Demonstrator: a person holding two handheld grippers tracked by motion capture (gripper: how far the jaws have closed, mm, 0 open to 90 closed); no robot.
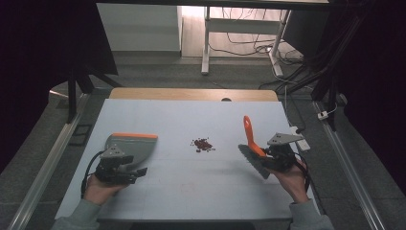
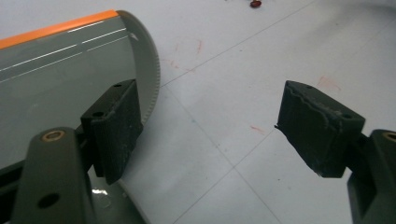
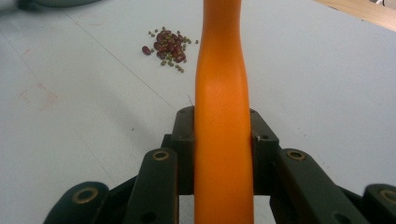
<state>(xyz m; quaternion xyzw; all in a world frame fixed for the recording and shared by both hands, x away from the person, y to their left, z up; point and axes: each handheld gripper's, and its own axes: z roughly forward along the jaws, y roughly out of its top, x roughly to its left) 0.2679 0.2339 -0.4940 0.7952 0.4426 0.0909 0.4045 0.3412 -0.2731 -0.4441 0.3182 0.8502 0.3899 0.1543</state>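
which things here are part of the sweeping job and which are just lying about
In the job:
- brush, orange handle clamped in the right claw
- dustpan beside the open left claw
- pile of beans mid-table

Lying about:
- white plug strip at the table's right edge
- desk frame and loose cables on the floor beyond

I'm seeing grey sleeve cuffs (image 1: 81,211) at both of my wrists. My left gripper (image 1: 139,171) is showing black jaws with scuffed, ragged pads (image 2: 317,126), brass-ringed pivots and a black cable. My right gripper (image 1: 261,153) is carrying a grey three-cornered plate (image 1: 285,139).
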